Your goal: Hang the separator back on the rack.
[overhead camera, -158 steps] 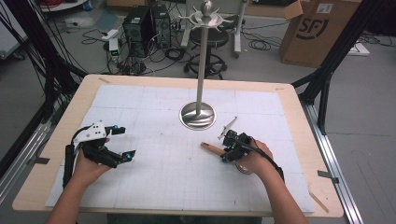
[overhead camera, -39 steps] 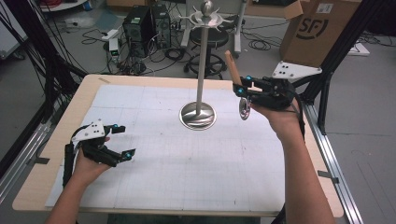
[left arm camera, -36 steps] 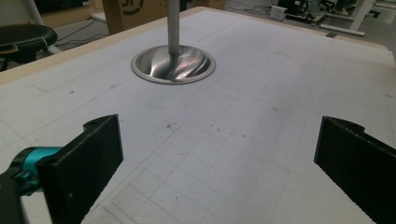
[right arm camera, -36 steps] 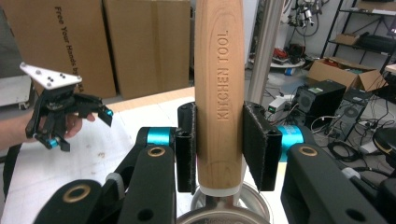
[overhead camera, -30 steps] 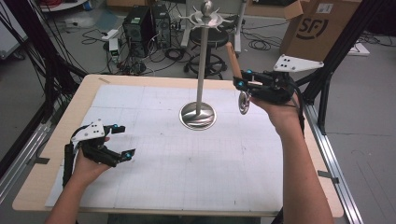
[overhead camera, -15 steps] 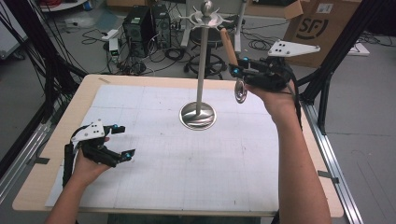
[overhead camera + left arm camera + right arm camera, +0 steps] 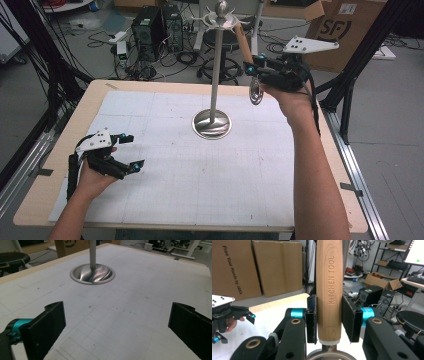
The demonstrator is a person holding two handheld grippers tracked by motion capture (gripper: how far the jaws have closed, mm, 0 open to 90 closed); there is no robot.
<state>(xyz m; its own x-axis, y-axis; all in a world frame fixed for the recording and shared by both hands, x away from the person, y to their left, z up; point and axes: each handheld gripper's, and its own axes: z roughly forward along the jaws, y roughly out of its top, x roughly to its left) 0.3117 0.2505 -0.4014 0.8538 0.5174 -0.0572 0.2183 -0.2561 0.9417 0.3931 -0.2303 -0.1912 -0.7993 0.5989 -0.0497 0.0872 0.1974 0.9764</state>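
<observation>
Wooden handle clamped between the right gripper's [image 7: 329, 320] 2 pads, the ladle [image 7: 248, 60] hangs bowl-down beyond the tabletop's far edge, high beside the stand [image 7: 216, 70], presumably for hooking, while the left gripper [image 7: 131, 152] rests wide near the tabletop's left edge.

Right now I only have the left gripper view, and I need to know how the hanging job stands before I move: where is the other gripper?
Observer: The right gripper is up in the air beside the top of the metal stand, as the high view shows.
Operator: Is it holding anything?
Observer: Yes, its fingers clamp a wooden handle stamped KITCHEN TOOL, in the right gripper view.
Operator: Which way does the tool hang?
Observer: Handle up, its round metal end below the gripper.
Operator: Already on a hook?
Observer: Not yet; the handle tip is close to the hooks but apart from them.
</observation>
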